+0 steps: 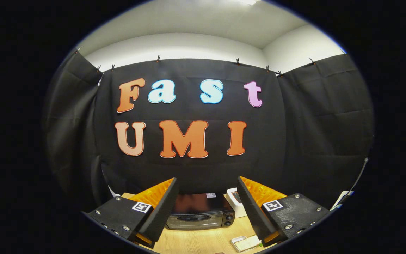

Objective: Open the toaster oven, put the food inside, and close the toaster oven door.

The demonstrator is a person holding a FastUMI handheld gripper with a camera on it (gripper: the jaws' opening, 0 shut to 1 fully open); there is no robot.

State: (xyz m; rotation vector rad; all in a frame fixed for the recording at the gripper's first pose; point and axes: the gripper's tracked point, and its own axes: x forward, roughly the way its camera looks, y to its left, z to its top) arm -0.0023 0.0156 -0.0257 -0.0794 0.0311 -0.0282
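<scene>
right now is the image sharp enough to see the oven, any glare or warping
Gripper view: strong fisheye warp bends the wall and ceiling line; bright ceiling light up top, dimmer down by the table. The oven, door closed, sits beyond the open gripper, seen between its jaws, reasonably sharp; its dark glass carries a reddish reflection and the door a soft sheen. The tray nearer in looks slightly soft.
</scene>
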